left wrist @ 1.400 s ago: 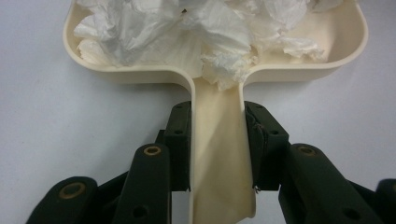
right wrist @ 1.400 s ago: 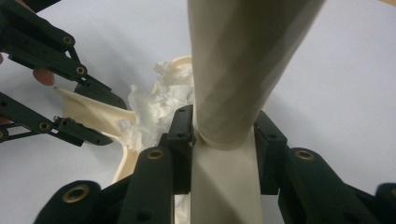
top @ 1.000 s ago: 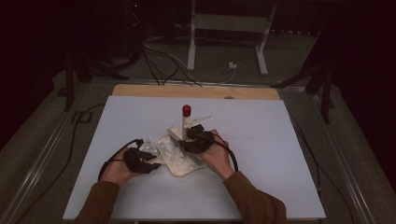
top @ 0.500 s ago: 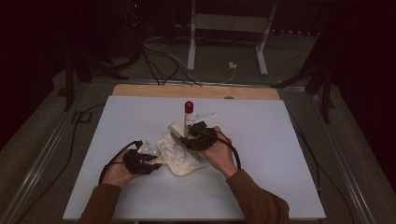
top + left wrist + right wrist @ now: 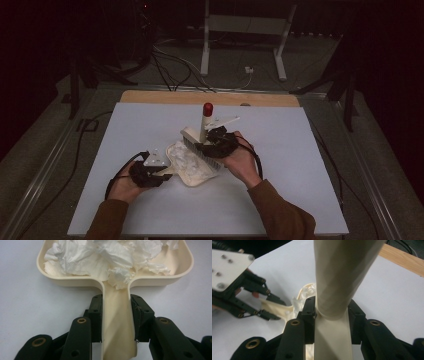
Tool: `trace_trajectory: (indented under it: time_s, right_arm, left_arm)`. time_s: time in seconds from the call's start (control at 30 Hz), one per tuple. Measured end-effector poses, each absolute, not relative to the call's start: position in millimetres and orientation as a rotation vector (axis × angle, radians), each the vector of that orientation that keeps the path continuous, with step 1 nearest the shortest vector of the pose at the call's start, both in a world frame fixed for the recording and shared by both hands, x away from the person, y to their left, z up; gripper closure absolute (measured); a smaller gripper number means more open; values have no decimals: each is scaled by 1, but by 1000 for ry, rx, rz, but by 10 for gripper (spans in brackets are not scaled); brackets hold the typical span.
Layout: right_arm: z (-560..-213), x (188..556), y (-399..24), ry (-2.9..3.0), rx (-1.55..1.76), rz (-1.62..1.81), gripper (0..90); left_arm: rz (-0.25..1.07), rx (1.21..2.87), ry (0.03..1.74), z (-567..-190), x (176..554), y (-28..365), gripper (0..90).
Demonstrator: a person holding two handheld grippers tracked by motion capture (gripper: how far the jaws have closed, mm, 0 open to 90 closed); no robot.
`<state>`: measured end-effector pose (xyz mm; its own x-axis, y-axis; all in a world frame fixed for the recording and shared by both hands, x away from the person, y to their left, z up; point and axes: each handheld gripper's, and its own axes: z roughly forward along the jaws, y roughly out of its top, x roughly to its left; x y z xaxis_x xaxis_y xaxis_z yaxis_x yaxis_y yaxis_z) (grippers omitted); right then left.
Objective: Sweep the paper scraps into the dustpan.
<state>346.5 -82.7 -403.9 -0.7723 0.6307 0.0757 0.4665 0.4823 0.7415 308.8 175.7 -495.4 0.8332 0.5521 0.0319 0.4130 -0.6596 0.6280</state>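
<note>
The left tongs (image 5: 116, 315) clamp the handle of a cream dustpan (image 5: 50, 277) that lies on the white tabletop (image 5: 300, 150), full of crumpled tissue (image 5: 105, 255). The right tongs (image 5: 332, 315) clamp the handle of a hand brush (image 5: 197, 142), its bristles at the pan's far edge.

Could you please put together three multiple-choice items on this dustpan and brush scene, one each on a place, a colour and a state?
1. Where does the crumpled white paper lie?
A. inside the dustpan
B. on the floor
C. on the wooden strip

2. What colour is the tip of the brush handle?
A. blue
B. red
C. green

3. How does the left gripper stand?
A. wide open above the table
B. shut on nothing
C. shut on the dustpan's handle

Key: 1 A, the paper sits within the pan's rim; 2 B, the high view shows a red cap on top; 3 C, both pads press the cream handle's sides.
</note>
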Motion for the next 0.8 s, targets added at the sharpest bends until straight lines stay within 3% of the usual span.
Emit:
trace_trajectory:
  time_s: [0.8]
  right_arm:
    - [-404,349,-89,2491,893,1053,663]
  left_arm:
    - [295,2353,695,-493,307,177,667]
